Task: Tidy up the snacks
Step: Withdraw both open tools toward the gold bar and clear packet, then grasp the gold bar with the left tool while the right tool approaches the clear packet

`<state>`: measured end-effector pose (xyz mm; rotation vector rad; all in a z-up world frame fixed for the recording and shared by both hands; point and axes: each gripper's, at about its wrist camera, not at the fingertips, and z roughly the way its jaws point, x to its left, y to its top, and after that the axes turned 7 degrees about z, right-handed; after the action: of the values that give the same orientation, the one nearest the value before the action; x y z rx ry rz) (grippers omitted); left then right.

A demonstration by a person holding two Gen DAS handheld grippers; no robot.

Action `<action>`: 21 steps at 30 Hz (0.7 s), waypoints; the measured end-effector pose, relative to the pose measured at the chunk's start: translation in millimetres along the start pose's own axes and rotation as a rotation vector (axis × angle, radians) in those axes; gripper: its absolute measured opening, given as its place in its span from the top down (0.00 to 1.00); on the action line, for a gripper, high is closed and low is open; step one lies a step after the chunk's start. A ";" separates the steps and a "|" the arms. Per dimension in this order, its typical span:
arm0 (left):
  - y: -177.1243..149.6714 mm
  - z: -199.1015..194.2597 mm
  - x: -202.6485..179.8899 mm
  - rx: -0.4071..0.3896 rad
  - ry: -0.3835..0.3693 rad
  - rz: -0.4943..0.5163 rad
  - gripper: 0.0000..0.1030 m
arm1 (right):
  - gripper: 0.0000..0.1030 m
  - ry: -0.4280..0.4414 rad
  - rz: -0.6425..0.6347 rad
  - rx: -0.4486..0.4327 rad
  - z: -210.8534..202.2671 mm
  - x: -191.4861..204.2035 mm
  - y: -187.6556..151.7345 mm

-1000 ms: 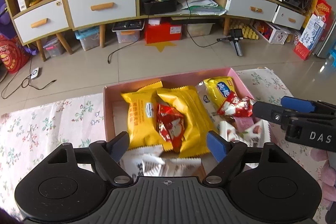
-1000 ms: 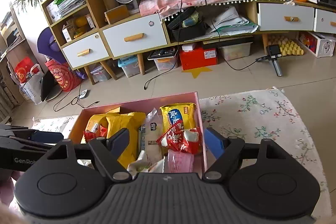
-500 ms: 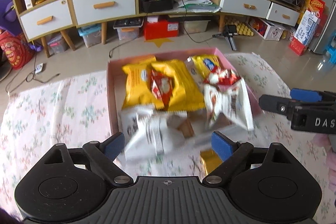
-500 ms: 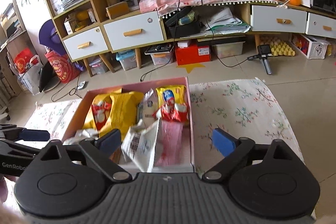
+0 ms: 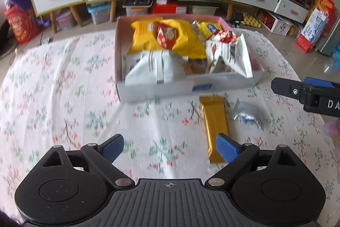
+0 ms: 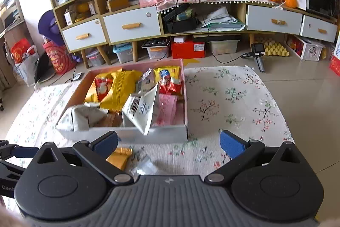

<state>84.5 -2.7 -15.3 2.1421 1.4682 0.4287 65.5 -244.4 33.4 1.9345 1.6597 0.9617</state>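
Both my tools drew back from snack box (image 5: 161,88); left tool (image 5: 170,147) and right tool (image 6: 169,142) opening wide, empty. Right tool lettering read "DA"; gold bar (image 5: 214,120) lay outside box.

Left wrist view, smeared by motion: box (image 5: 161,88) front wall and the blue label (image 5: 202,87) on it, lettering unreadable; white packets (image 5: 155,66) inside, print illegible. Gold bar (image 5: 214,120): near end hidden behind a blue fingertip (image 5: 225,147) of the left claw (image 5: 170,147). Silver wrapper (image 5: 247,113): soft, contents not identifiable. Right claw (image 5: 306,93): cut by the right edge (one finger only, so its spread cannot be read here).

Right wrist view: gold bar (image 6: 119,157) and silver wrapper (image 6: 146,166) mostly hidden under the claw body. Left claw (image 6: 12,154): cropped at the left edge.
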 end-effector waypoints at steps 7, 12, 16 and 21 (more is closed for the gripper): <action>-20.7 1.1 -6.1 -0.015 0.030 0.014 0.08 | 0.00 0.007 -0.038 0.009 0.6 -6.0 -23.7; -24.9 8.4 -14.4 -0.016 0.025 0.041 0.08 | 0.00 -0.026 -0.080 0.027 4.1 -7.8 -31.5; -26.1 15.3 -24.6 -0.031 -0.006 0.057 0.08 | 0.00 -0.032 -0.108 0.034 6.8 -9.6 -36.6; -24.6 25.5 -39.6 -0.063 -0.046 0.084 0.08 | 0.00 -0.018 -0.119 0.035 10.6 -15.2 -39.0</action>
<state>64.3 -38.1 -49.3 2.1558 1.3259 0.4471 45.7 -250.0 -4.6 1.8380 1.7699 0.8731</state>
